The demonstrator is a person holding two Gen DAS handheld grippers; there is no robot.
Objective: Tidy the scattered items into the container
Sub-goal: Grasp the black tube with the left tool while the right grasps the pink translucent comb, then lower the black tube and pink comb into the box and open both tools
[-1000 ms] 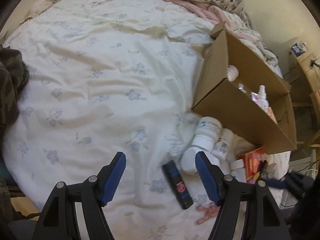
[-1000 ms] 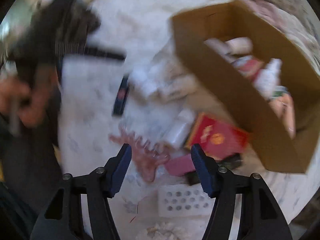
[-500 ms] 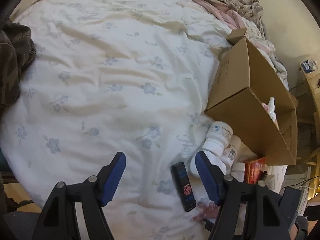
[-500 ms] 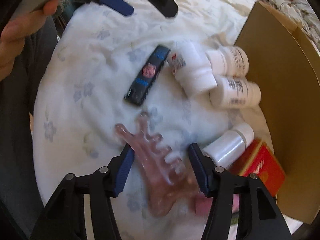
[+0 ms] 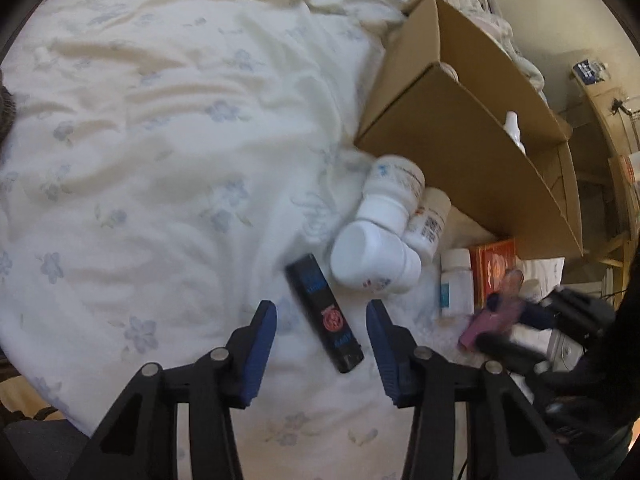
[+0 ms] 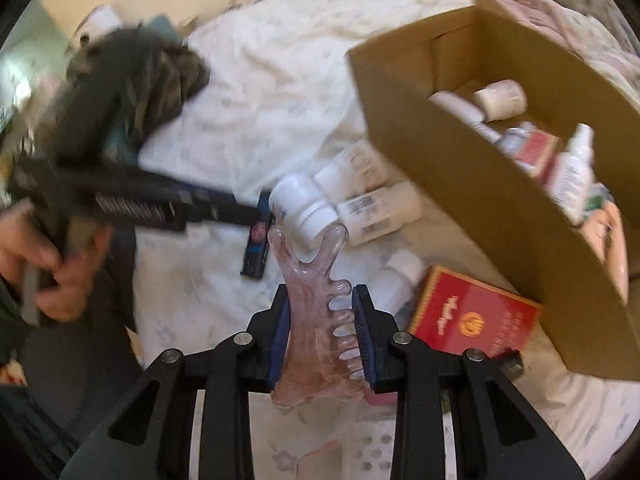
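Gripping a translucent pink comb-toothed scraper (image 6: 316, 320), right gripper (image 6: 320, 332) fingers just closed; left gripper (image 5: 322, 344) fingers narrowing, apart around a black rectangular lighter (image 5: 324, 312).

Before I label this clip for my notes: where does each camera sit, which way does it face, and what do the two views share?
Left wrist: on the left gripper, looking steeply down at the bedspread; its jaws, just closing, straddle the black lighter without touching; the right gripper shows blurred.
Right wrist: on the right gripper, looking down; its jaws have closed on the pink comb; a hand holds the left gripper.
Shared: lighter, white bottles, red box, cardboard box.
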